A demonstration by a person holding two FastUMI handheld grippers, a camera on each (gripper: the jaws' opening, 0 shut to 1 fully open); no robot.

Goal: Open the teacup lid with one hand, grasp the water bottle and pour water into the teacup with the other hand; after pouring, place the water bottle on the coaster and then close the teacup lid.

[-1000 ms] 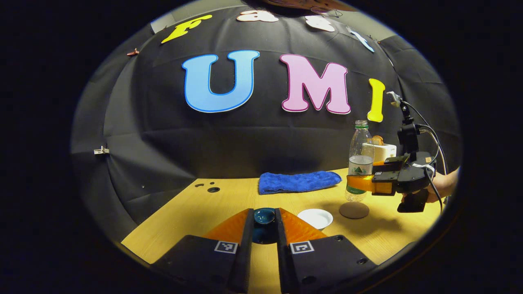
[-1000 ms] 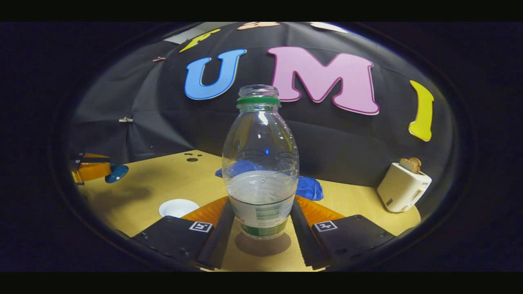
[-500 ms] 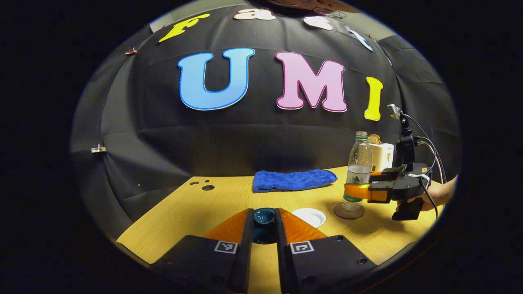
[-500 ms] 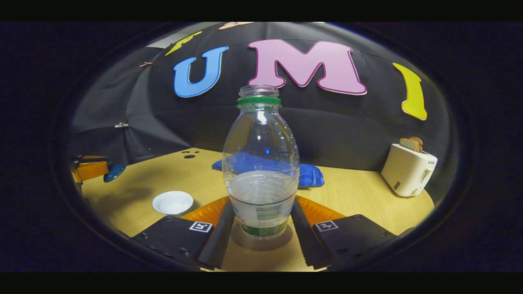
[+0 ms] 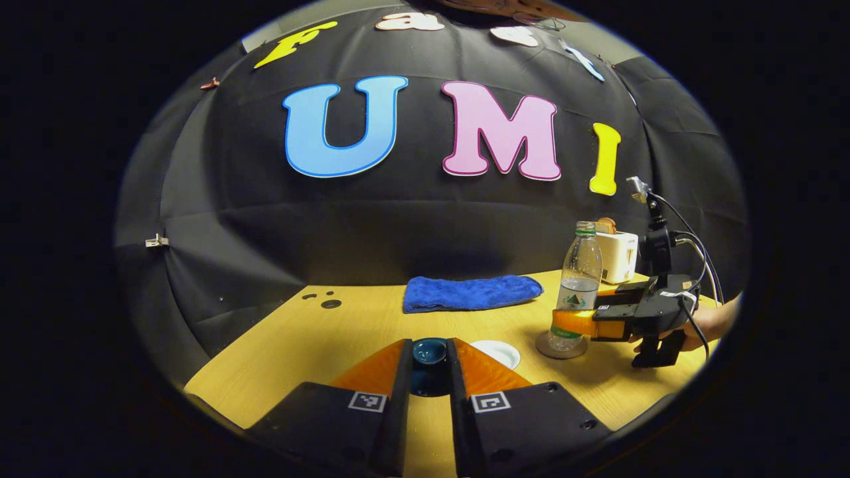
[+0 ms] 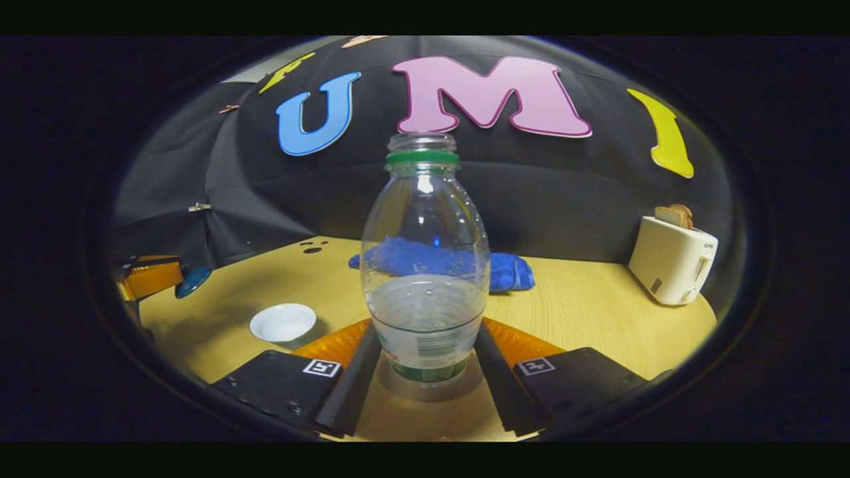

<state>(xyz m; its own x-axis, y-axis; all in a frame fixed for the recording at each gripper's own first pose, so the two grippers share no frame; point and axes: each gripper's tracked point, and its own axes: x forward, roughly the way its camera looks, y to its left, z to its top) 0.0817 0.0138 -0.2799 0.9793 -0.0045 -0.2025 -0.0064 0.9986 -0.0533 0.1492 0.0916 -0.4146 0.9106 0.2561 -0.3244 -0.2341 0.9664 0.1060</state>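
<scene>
Wooden table [image 6: 584, 312] is holding everything up. A blue cloth [image 5: 470, 293] and a white toaster [image 6: 672, 259] are sitting at the back. The water bottle [image 6: 425, 265] is standing straight on the round coaster [image 5: 546, 348], so the pouring is probably done. The right gripper [image 6: 425, 362] is hugging the bottle with both fingers to keep it steady. The white teacup [image 6: 283, 322] is waiting open nearby. The left gripper [image 5: 429, 362] is pinching the small dark lid [image 5: 429, 350] above the table, ready to cover the cup.
</scene>
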